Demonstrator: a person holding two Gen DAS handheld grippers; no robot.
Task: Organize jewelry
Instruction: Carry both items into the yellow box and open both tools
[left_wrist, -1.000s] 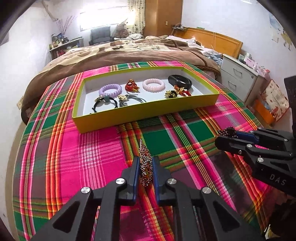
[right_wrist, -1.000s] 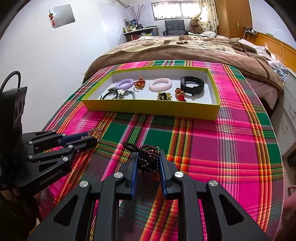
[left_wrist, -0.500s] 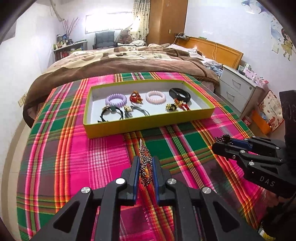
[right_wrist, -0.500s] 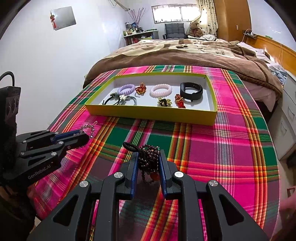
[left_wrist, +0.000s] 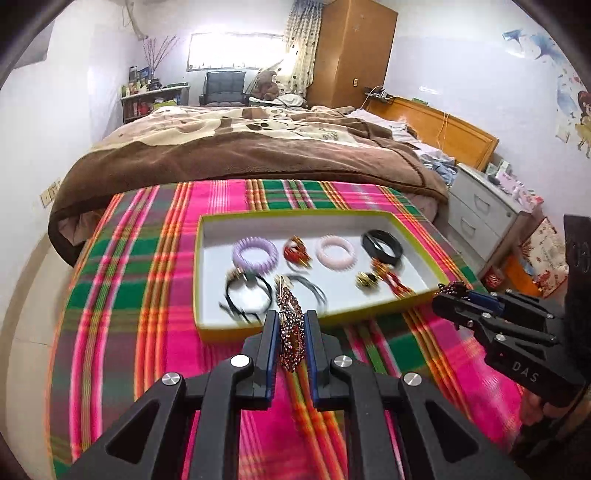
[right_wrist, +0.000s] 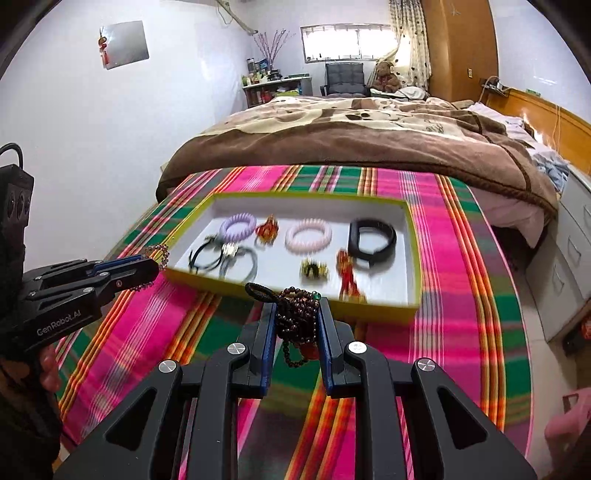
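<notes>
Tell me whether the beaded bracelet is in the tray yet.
Not yet: the right gripper holds the beaded bracelet short of the tray.

spiral hair ties (left_wrist: 255, 254) 2 | black bands (left_wrist: 381, 246) 1 | clips, blurred, maybe 5

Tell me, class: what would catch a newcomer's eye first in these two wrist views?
First, the bright pink and green plaid cloth over the table, with a yellow-rimmed tray of hair ties and bracelets lying on it. Next, the two loads: the left gripper is clamped on a rhinestone hair clip, and the right gripper on a dark beaded bracelet, both near the tray's front edge.
</notes>
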